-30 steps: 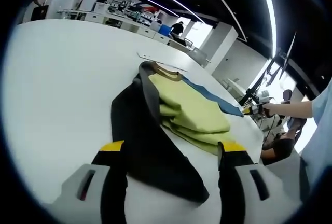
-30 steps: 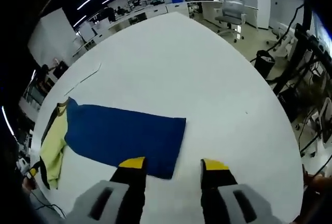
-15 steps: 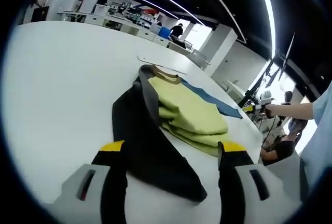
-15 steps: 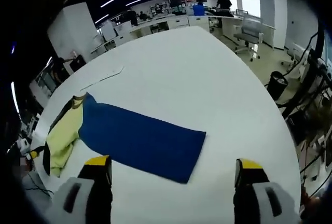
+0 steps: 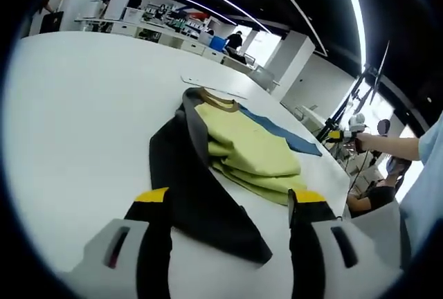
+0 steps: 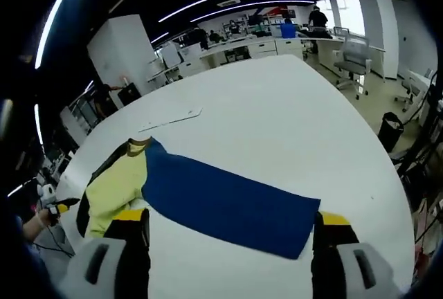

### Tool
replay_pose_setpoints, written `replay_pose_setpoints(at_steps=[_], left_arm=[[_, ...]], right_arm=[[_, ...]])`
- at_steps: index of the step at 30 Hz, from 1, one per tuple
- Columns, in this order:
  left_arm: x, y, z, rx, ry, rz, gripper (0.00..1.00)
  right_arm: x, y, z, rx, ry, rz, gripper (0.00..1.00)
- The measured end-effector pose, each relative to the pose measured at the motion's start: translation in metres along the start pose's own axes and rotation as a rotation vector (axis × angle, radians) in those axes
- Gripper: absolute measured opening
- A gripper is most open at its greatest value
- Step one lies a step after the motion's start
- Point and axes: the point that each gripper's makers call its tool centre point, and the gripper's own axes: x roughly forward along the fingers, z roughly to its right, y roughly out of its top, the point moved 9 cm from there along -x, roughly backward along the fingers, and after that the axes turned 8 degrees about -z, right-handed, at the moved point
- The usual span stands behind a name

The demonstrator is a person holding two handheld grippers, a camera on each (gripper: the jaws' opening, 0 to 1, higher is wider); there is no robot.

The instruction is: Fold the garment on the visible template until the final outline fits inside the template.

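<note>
Right claw [image 6: 232, 226] has spread wide and pulled back from the garment [image 6: 208, 192], left claw [image 5: 225, 205] also released and empty, so the yellow, blue and black garment lies half-folded on the white table [image 6: 277, 112], its blue part unfolded.

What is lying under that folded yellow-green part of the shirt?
Under the yellow-green part a black part spreads over the white table, and a blue part stretches out beyond it. Whether a template lies underneath is hidden by the cloth.
</note>
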Motion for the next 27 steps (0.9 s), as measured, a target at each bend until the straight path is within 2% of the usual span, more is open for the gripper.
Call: replay_pose_setpoints(at_steps=[4, 8, 10, 17, 20, 22, 27], left_arm=[[-0.004, -0.006, 0.004, 0.003, -0.01, -0.001, 0.6], [-0.007, -0.014, 0.009, 0.029, -0.009, -0.02, 0.49], [-0.007, -0.017, 0.011, 0.031, -0.009, -0.024, 0.48], [-0.005, -0.027, 0.016, 0.048, 0.013, -0.031, 0.45], [-0.005, -0.028, 0.019, 0.072, 0.019, -0.042, 0.44], [-0.005, -0.028, 0.02, 0.089, 0.024, -0.05, 0.43], [-0.004, -0.027, 0.02, 0.098, 0.029, -0.058, 0.38]], right_arm=[[-0.003, 0.001, -0.015, -0.026, 0.023, 0.02, 0.98], [-0.006, -0.002, -0.034, -0.071, 0.06, 0.022, 0.98], [-0.008, -0.004, -0.042, -0.092, 0.072, 0.029, 0.97], [-0.005, -0.027, -0.073, -0.102, 0.14, 0.044, 0.96], [-0.012, -0.041, -0.104, -0.119, 0.155, 0.044, 0.97], [-0.017, -0.046, -0.117, -0.124, 0.164, 0.039, 0.97], [-0.025, -0.055, -0.134, -0.116, 0.187, 0.048, 0.96]])
